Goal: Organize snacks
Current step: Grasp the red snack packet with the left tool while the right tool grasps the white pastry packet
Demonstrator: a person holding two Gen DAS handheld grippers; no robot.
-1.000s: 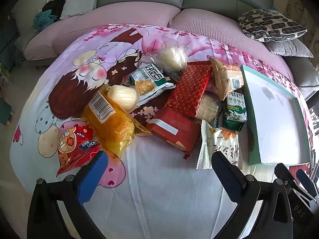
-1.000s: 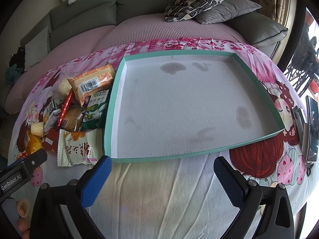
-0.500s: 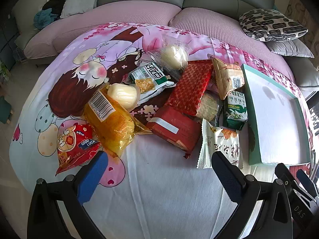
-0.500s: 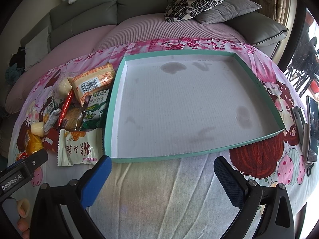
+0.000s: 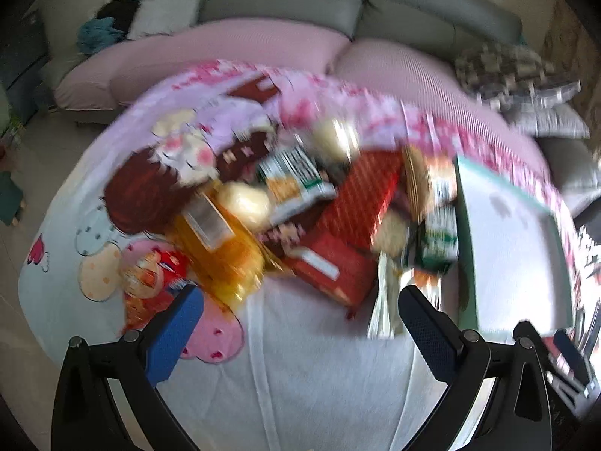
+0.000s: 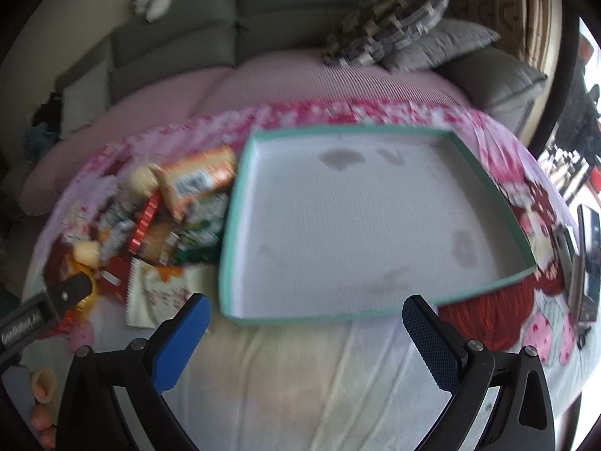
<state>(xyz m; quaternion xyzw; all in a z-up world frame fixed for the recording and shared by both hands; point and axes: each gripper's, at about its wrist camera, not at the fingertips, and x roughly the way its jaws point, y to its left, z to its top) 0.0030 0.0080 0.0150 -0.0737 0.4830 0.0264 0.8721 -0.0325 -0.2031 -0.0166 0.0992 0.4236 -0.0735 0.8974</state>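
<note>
A pile of snack packs lies on a cartoon-print cloth: a yellow pack (image 5: pixel 221 255), a red patterned box (image 5: pixel 360 203), a red pack (image 5: pixel 330 274), a green biscuit pack (image 5: pixel 439 240) and a white pack (image 5: pixel 387 304). A shallow teal-rimmed tray (image 6: pixel 484 184) sits empty to their right, also in the left wrist view (image 5: pixel 465 233). My left gripper (image 5: pixel 296 323) is open and empty just before the pile. My right gripper (image 6: pixel 306 325) is open and empty at the tray's near rim. Both views are blurred.
A grey sofa with pink covers (image 6: pixel 285 82) and patterned cushions (image 6: pixel 390 30) lies behind the cloth. A phone and small items (image 6: pixel 586 259) lie at the right edge. The left gripper's body (image 6: pixel 45 308) shows at lower left of the right wrist view.
Both views have gone blurred and shifted. The pile and tray sit lower and closer to the fingers; both grippers have moved forward. The jaws stay open.
</note>
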